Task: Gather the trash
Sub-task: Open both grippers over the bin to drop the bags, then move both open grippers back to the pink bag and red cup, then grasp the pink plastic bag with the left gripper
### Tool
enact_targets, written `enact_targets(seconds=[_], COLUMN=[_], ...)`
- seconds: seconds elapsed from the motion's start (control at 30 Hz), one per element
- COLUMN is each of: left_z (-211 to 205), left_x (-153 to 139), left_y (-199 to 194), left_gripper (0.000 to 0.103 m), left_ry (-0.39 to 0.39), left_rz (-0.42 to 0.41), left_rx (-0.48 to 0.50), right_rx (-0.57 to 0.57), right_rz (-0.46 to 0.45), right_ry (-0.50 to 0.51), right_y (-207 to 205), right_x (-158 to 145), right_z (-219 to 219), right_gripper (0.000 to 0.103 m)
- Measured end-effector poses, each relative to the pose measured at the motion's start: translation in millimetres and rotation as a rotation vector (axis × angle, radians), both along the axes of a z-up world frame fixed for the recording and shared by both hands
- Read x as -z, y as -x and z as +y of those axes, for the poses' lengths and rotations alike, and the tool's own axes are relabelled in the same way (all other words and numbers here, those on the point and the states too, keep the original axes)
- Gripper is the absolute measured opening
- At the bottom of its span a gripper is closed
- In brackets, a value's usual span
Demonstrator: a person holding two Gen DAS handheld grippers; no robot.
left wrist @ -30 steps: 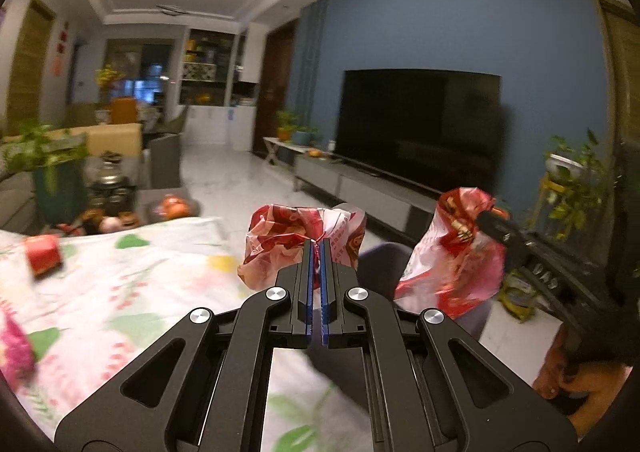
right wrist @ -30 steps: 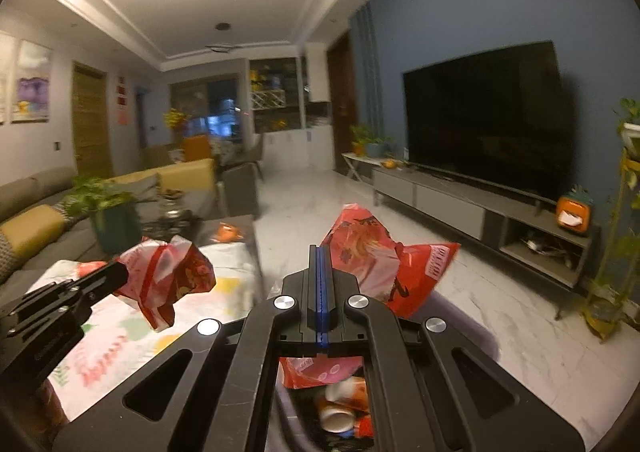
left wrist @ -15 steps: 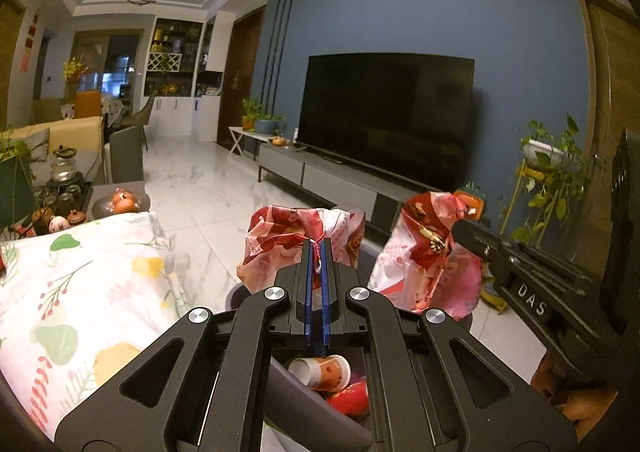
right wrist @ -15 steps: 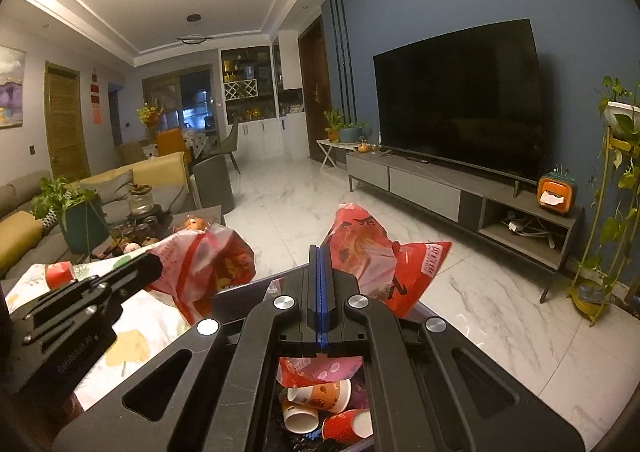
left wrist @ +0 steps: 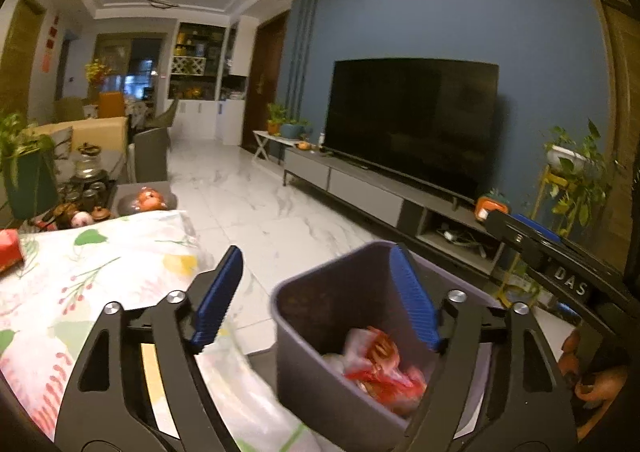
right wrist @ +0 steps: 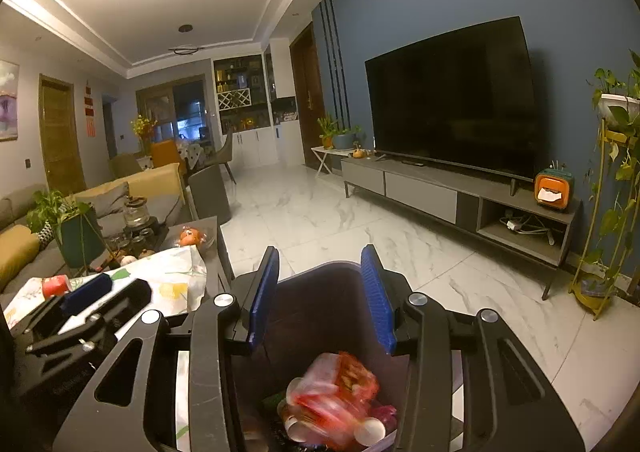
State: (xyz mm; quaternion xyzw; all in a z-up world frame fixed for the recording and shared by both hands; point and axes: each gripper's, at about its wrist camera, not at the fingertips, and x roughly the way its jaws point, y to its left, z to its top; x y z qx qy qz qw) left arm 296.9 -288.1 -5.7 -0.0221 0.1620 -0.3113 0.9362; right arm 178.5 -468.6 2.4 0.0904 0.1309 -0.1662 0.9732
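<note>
table (left wrist: 132, 188): floral cloth (left wrist: 100, 264), red can (right wrist: 56, 286) | floor (right wrist: 320, 212): bin (left wrist: 320, 316)

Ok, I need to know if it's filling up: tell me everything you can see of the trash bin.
The trash bin is a dark grey, plastic-looking tub with rounded corners, open-topped, upright on the floor beside the cloth-covered table. Inside lie red and white wrappers and paper cups, blurred, well below the rim. Both tools hang open above it, not touching.

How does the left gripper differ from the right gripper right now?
The left gripper straddles the bin rim, one finger outside toward the table; the right gripper sits wholly over the bin. The left gapes wider. Both are open and empty, wrappers lying below in the bin.
</note>
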Motion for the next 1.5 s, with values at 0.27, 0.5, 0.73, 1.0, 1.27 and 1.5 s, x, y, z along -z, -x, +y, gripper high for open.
enact_targets(seconds=[0.27, 0.5, 0.73, 1.0, 1.27, 1.5], left_z=[47, 103, 186, 308, 340, 345], left_x=[2, 5, 14, 41, 54, 73], left_y=[6, 22, 38, 35, 22, -22], left_gripper=[0.085, 0.086, 0.086, 0.086, 0.086, 0.08], left_ry=[0.011, -0.008, -0.054, -0.109, -0.155, -0.159], left_rz=[0.0, -0.031, -0.067, 0.007, 0.073, 0.213], left_rx=[-0.109, -0.239, -0.45, -0.732, -0.71, -0.628], right_rx=[-0.016, -0.065, -0.167, -0.287, -0.316, -0.334], right_rz=[-0.012, -0.021, -0.031, -0.009, 0.042, 0.043], right_ry=[0.013, 0.064, 0.035, 0.009, -0.025, -0.009], right_y=[7, 14, 16, -4, -31, -44], right_x=[-3, -6, -1, 19, 30, 29], right_z=[14, 53, 99, 179, 227, 246], right_gripper=[0.056, 0.064, 0.067, 0.067, 0.067, 0.067])
